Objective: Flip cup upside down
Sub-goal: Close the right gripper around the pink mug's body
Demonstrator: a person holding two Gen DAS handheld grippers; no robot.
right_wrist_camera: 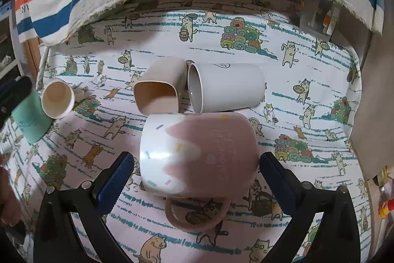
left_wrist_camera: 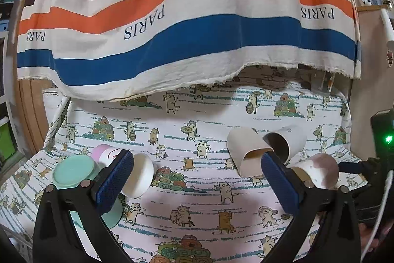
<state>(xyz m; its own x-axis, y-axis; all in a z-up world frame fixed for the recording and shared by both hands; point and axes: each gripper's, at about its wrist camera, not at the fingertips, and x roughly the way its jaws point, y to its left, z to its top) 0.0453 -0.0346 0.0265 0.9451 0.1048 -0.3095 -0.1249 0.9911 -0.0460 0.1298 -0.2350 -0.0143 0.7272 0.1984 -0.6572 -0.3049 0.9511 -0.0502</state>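
Right wrist view: the right gripper (right_wrist_camera: 197, 166) has its jaws spread wide, and the pink-and-white mug (right_wrist_camera: 199, 152) lies on its side between them on the cat-print cloth (right_wrist_camera: 307, 115). The mug's white rim end points left and its handle (right_wrist_camera: 197, 216) loops toward the near edge. The left blue pad (right_wrist_camera: 115, 179) sits just beside the rim end with a sliver of cloth showing between; whether the right pad (right_wrist_camera: 278, 176) touches the pink base end cannot be told.

Just beyond the mug lie two more cups on their sides: a beige square-mouthed cup (right_wrist_camera: 160, 88) on the left and a white cylindrical cup (right_wrist_camera: 226, 88) on the right, mouths facing near-left, their sides close together. Far left, a small cream cup (right_wrist_camera: 57, 100) lies with its mouth toward the camera beside a mint-green cup (right_wrist_camera: 29, 120).

Left wrist view: the left gripper (left_wrist_camera: 197, 179) is also spread, with nothing between its pads. The same mug (left_wrist_camera: 317, 171) lies right of its right pad, with the beige cup (left_wrist_camera: 246, 152) and white cup (left_wrist_camera: 285, 142) beyond. A striped "PARIS" cloth (left_wrist_camera: 197, 16) hangs across the far side.
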